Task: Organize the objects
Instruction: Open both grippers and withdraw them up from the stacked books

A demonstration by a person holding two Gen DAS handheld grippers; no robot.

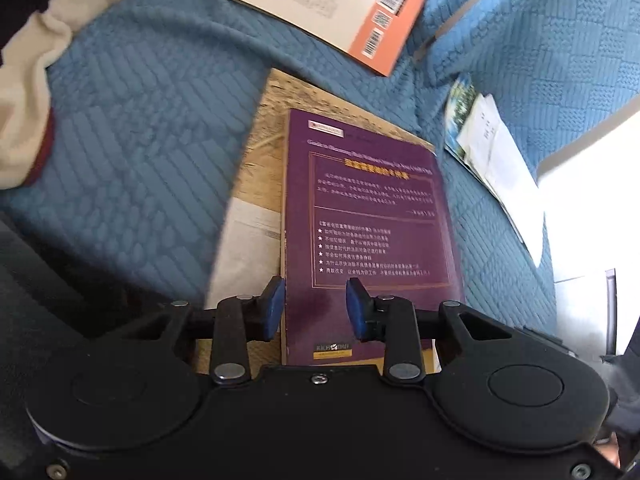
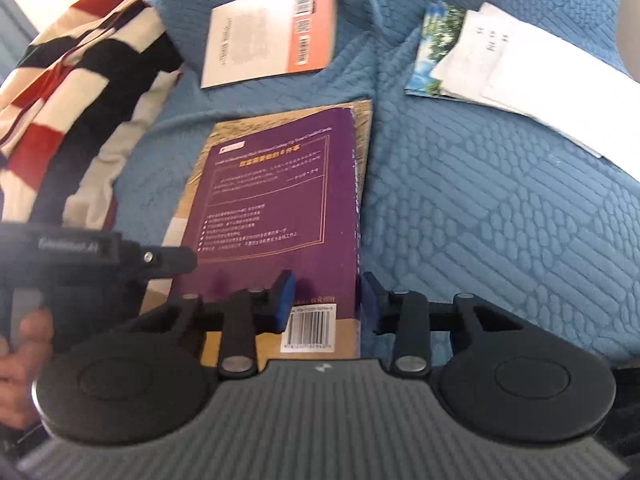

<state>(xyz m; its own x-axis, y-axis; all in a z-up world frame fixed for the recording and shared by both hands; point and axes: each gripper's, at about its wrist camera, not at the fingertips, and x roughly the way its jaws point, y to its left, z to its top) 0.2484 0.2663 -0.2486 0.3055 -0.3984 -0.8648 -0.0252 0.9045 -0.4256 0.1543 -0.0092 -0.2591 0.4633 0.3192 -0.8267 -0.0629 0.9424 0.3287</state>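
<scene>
Books lie on our blue quilted bedcover point(image 1: 132, 140), and the one nearest us is a purple paperback point(image 1: 372, 216) with gold-framed Chinese text on its back cover, stacked on a larger tan book point(image 1: 260, 152) near the middle of the cover. We hold the left gripper point(image 1: 316, 308) over the purple book's near left corner, its blue pads point(image 1: 272, 308) spread apart with nothing pinched between them; whether they touch the book we cannot tell. Our right gripper point(image 2: 328, 300) straddles the same book's near right edge: one blue pad point(image 2: 285, 298) sits over the cover beside the barcode, the other just off the edge over the bedcover, jaws parted and not pressing on the book.

Readable writing is scarce: the purple book shows a yellow Chinese heading, starred lines and a white barcode label, all too blurred to read. A cream and orange paperback point(image 2: 272, 28) towards the far edge of the bedcover carries three barcodes. Towards the right edge lies a green landscape booklet point(image 2: 434, 48) under white paper sheets point(image 2: 516, 76). A red, black and cream striped garment point(image 2: 76, 92) is bunched at the left edge.

Both grippers tilt steeply downward. In the right wrist view a hand point(image 2: 22, 356) grasps the left gripper's handle, whose lettering is blurred.
</scene>
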